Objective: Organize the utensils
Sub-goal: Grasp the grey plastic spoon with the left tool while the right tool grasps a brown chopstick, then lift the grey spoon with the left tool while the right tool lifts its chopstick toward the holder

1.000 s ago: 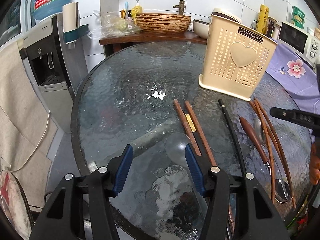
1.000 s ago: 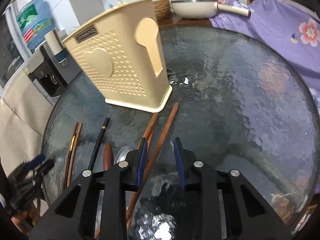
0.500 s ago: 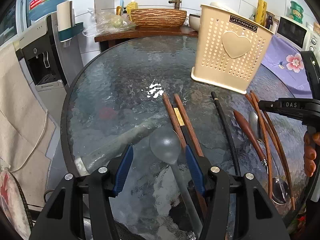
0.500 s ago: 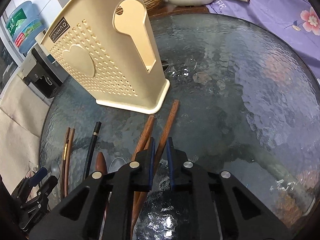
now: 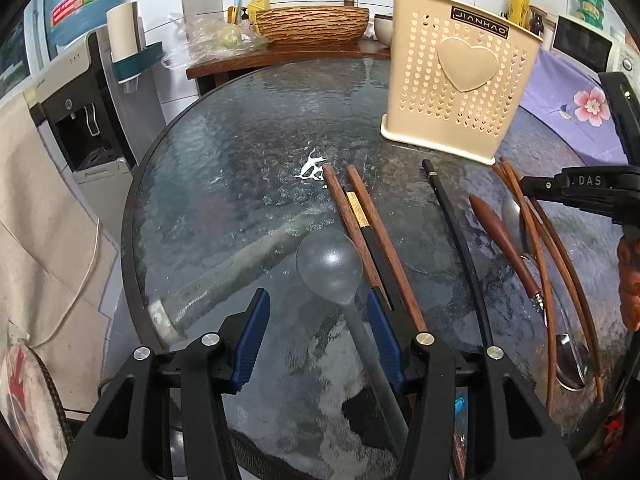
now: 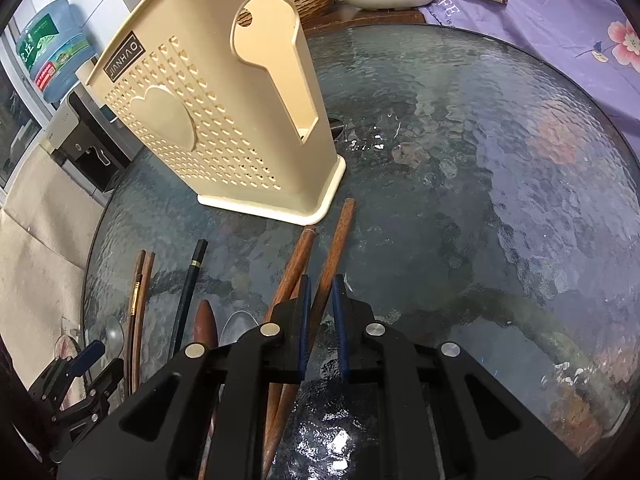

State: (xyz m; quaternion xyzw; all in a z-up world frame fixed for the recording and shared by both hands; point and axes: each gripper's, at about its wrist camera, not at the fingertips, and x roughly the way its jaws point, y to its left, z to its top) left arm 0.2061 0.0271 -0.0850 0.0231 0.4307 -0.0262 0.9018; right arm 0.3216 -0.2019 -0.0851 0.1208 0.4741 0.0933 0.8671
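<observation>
Straddling: left gripper (image 5: 316,332) spread around clear spoon (image 5: 330,266).
Right gripper (image 6: 320,320): pinched brown chopstick (image 6: 332,256); holder (image 6: 224,120) keyhole at eleven o'clock, unseen leftward.

Cream utensil holder (image 5: 460,92): black label near top rim reads "JIANHAO"; same label shows on it in right wrist view (image 6: 216,120), tilted. Right gripper (image 5: 576,188), seen from left wrist view: white letters "DAS" on black body. Purple floral cloth (image 6: 520,12): letters "FE" visible. Water jug (image 5: 84,0) label: print too blurred to read.
</observation>
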